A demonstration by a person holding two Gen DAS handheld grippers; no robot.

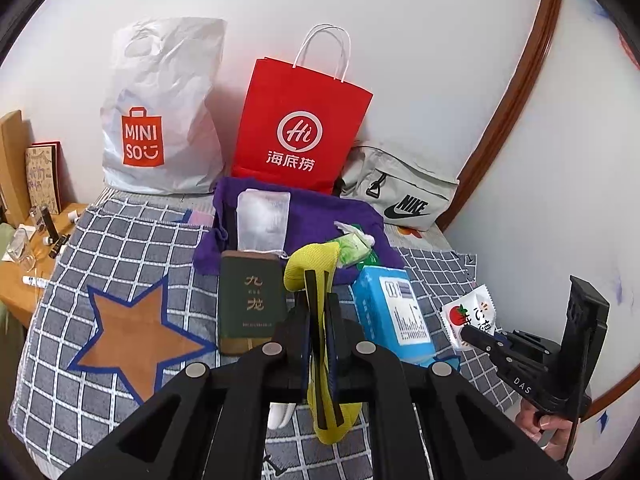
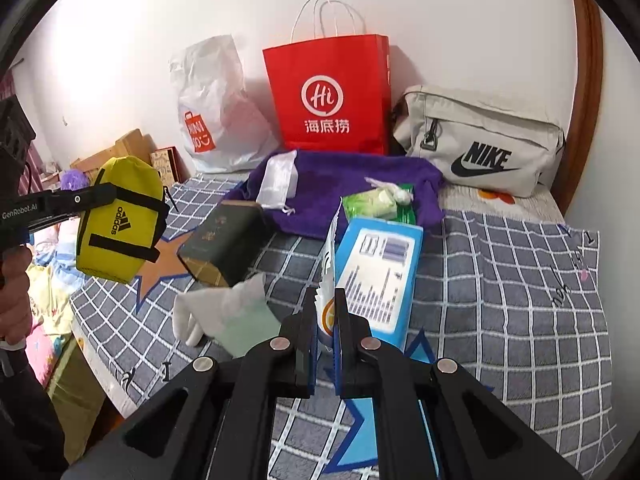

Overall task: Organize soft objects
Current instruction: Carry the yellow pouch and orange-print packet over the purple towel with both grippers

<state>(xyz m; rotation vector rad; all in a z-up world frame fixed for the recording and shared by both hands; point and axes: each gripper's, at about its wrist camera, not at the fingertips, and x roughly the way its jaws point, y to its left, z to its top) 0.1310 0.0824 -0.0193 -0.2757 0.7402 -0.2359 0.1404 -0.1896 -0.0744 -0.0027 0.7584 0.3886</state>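
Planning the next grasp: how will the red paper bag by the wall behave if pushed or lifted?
The red paper bag stands upright on a narrow base, so a push would probably tip it. Its creased paper sides look stiff but crushable. The thin cord handles look likeliest for lifting.

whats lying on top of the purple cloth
On the purple cloth lie a clear plastic pouch and a green packet with crumpled white tissue. Whatever sits beneath the cloth is covered.
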